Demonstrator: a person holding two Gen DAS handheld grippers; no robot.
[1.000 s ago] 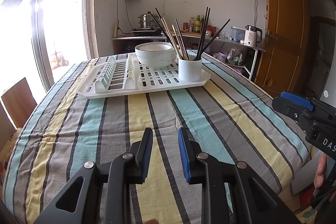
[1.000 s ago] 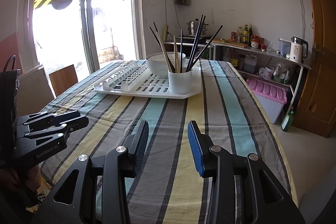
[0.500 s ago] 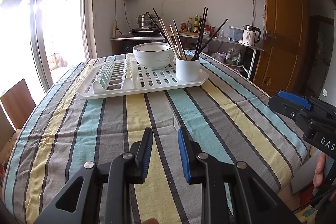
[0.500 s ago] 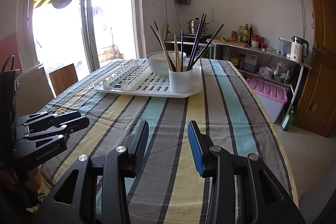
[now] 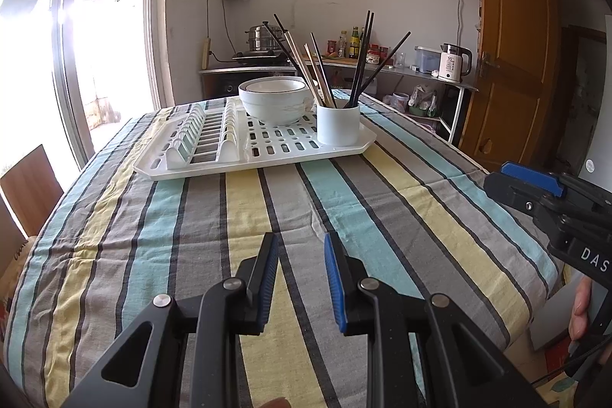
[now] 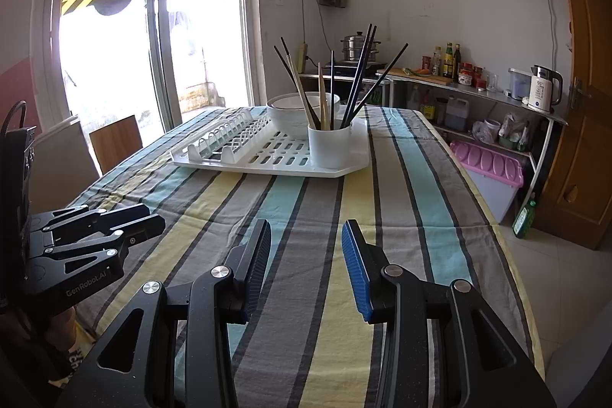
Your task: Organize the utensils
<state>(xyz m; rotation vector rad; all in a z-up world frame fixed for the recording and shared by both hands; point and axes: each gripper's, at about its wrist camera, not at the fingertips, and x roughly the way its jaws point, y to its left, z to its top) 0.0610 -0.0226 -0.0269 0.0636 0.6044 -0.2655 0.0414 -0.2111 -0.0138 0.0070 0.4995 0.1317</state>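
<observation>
Hovering over the near part of a striped tablecloth (image 5: 306,201), the left gripper (image 5: 300,247) has its blue-padded jaws a narrow gap apart with nothing between them. The right gripper (image 6: 306,232) hangs over the same cloth with its jaws parted wider, also empty. Each gripper shows at the edge of the other's view: the right one at the right edge of the left wrist view, with a hand (image 5: 583,308) below it, and the left one at the left edge of the right wrist view.

At the far end of the table lies a white drying rack (image 5: 214,163), well apart from both grippers. On its far right corner stands a white cup (image 5: 338,125) holding a bunch of chopsticks (image 5: 361,64), some black and some pale wood, fanned out and leaning in several directions. Just left of the cup and behind it, white bowls (image 5: 273,102) sit nested on the rack. The ribbed plate slots on the rack's left half hold nothing.

Beyond the table, a steel pot (image 5: 262,39) and a white kettle (image 5: 453,62) stand on a counter against the far wall, with a wooden door (image 5: 512,56) to the right.
</observation>
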